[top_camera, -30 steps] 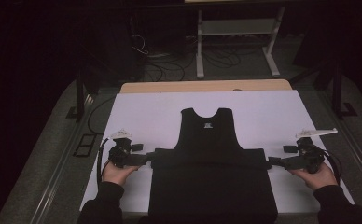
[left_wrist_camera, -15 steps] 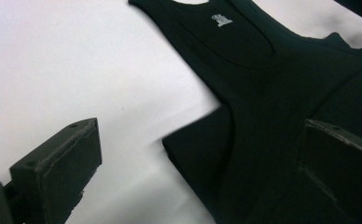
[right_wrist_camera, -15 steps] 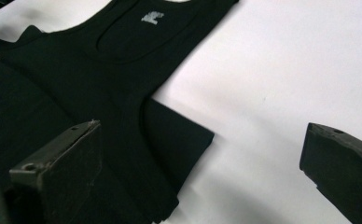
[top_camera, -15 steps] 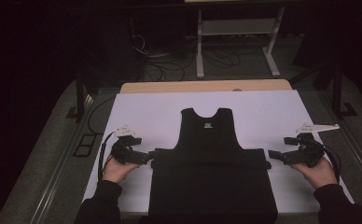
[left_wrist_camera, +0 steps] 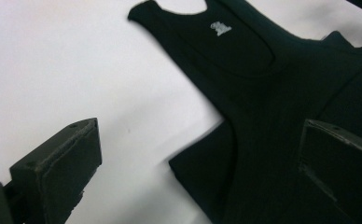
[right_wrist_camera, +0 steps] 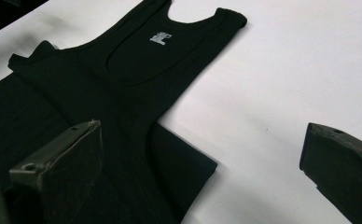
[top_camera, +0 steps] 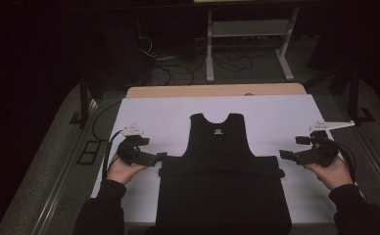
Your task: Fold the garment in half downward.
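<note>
A black tank top (top_camera: 222, 186) lies flat on the white table cover (top_camera: 168, 112), neck hole toward the far side, with a small white label inside the collar (left_wrist_camera: 220, 29). Its lower part is wider and reaches the near table edge. My left gripper (top_camera: 161, 156) hovers at the garment's left edge. In the left gripper view its jaws (left_wrist_camera: 198, 172) stand wide apart; they have just been opening and pinch nothing, with the cloth (left_wrist_camera: 263, 93) lying below. My right gripper (top_camera: 282, 154) is at the garment's right edge, and its jaws (right_wrist_camera: 198, 177) are open above the cloth (right_wrist_camera: 114, 70) and the cover.
A wooden table edge (top_camera: 217, 90) shows beyond the white cover. Behind it, on the dark floor, stand a white-framed stand (top_camera: 247, 29) and loose cables (top_camera: 173, 63). Bare white cover lies on both sides of the garment.
Both grippers have lifted a little from the garment's sides. The left jaws have opened wider. The tank top lies as it did.
</note>
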A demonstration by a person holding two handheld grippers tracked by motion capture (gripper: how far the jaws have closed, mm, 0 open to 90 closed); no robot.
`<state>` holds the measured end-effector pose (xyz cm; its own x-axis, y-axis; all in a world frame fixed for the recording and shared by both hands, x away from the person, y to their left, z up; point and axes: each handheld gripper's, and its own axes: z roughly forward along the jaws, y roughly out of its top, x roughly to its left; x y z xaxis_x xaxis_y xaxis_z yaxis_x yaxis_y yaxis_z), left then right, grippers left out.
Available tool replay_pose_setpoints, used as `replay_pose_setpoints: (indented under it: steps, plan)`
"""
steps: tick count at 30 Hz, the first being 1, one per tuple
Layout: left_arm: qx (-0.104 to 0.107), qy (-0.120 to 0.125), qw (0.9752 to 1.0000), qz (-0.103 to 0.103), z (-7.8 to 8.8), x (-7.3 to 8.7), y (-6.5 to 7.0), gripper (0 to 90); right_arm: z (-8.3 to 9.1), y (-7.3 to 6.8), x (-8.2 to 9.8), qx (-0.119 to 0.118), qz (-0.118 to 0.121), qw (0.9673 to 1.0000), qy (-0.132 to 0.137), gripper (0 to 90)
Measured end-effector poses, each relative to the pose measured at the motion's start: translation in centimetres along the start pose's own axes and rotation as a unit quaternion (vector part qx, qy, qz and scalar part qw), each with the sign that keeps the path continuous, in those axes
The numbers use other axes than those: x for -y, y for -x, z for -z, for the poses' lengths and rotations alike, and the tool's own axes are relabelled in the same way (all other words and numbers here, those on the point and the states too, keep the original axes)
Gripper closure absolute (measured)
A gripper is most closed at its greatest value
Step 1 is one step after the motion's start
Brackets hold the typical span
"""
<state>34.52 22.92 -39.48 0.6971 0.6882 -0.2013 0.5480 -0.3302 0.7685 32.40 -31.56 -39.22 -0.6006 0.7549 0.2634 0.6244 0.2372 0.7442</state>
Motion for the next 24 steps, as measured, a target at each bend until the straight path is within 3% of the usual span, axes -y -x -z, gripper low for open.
replay_pose_setpoints:
  steps: [8,24]
  plan:
    - [0.011,-0.009,0.9997,-0.021,-0.4,-2.1,0.3,0.0,0.3,0.3,-1.8,0.001,0.011,0.9999,0.008,0.0]
    - [0.009,-0.023,0.9993,-0.028,-1.2,-5.4,-0.7,0.0,-0.6,1.0,-4.6,0.001,0.021,0.9998,0.000,0.0]
